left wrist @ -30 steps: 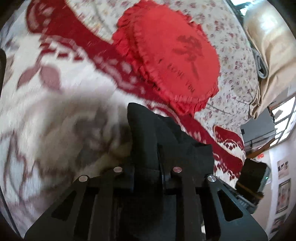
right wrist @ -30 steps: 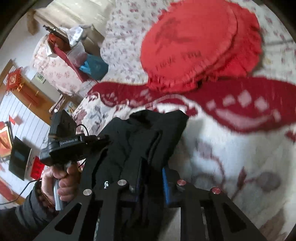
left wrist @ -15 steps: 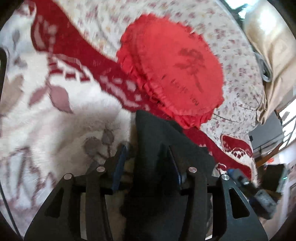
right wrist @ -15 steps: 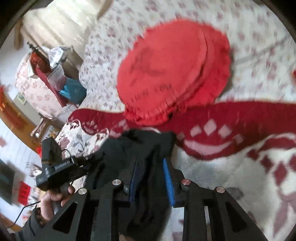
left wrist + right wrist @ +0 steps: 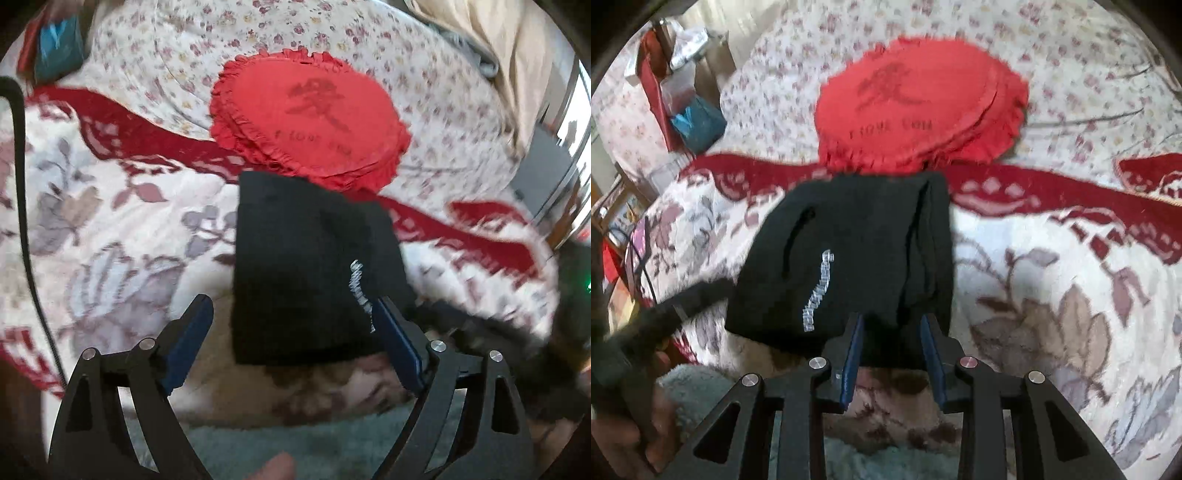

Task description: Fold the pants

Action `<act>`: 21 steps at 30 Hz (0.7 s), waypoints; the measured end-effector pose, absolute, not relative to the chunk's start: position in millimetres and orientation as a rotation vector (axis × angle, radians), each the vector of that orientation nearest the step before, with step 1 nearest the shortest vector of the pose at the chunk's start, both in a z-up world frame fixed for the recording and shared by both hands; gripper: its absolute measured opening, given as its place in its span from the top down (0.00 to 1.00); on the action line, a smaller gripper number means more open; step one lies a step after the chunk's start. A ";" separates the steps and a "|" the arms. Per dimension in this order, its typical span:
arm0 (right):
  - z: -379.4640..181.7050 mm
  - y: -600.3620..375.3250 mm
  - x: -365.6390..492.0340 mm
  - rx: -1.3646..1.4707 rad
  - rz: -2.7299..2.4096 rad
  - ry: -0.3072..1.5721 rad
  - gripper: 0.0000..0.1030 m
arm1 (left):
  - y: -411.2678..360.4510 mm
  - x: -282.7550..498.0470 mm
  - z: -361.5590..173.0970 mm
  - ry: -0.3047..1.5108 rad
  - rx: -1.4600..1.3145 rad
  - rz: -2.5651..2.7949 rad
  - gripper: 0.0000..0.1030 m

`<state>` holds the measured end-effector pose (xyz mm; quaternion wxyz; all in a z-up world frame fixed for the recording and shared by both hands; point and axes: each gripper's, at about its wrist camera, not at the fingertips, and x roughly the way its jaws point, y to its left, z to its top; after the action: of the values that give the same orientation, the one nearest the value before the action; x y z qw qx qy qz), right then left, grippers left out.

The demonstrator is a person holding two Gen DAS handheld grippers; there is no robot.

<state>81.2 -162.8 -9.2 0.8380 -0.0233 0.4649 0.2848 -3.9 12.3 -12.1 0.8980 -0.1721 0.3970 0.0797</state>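
Left wrist view shows the bed, covered by a floral blanket with a red band, carrying the black pants as a compact folded bundle just in front of the round red cushion. The left hand-held gripper stands spread wide, its blue pads either side of the bundle and clear of the cloth. In the right wrist view the right hand-held gripper is partly parted at the bundle's near edge; whether it pinches fabric cannot be told. If cloth is caught there, pulling back would likely drag the top layer and undo the fold. The soft blanket could also let the stack slump sideways.
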 end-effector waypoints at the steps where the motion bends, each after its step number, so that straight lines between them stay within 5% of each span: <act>1: -7.4 -167.0 80.0 -0.040 0.595 0.968 0.71 | 7.9 -3.6 -12.3 0.831 -0.322 0.185 0.15; 21: -14.2 -182.4 83.0 0.072 0.621 1.013 0.70 | -15.6 5.6 -16.7 0.873 -0.128 0.308 0.12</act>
<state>83.0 -182.4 -14.2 0.8281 0.0340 0.4769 0.2926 5.6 -15.6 -16.7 0.8929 -0.0617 0.4206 0.1487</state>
